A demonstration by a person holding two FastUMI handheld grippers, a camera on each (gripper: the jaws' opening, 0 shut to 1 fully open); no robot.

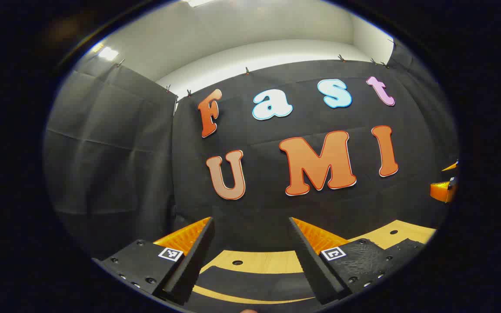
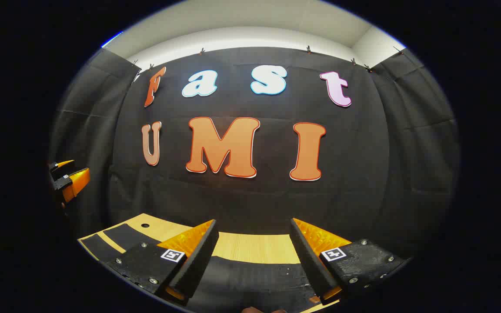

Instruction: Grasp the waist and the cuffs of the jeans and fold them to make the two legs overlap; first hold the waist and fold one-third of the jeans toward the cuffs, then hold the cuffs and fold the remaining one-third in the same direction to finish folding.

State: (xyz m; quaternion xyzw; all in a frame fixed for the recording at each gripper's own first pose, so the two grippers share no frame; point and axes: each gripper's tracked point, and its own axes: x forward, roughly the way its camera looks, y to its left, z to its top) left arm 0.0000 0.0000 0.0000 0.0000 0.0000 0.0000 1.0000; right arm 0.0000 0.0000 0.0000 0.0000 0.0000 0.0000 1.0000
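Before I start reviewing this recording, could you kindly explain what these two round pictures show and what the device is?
There is no robot here: a person holds a two-finger claw in each hand, and a wide-angle camera rides on each claw, looking forward along its fingers. The left gripper view comes from the left claw, whose two fingers rise from the bottom of that picture. The right gripper view comes likewise from the right claw. Each claw also appears small at the edge of the other's picture. Both claws are open and hold nothing. Below them is a wooden table with dark fabric lying on it; I cannot tell whether that is the jeans. Behind stands the booth's black cloth wall.
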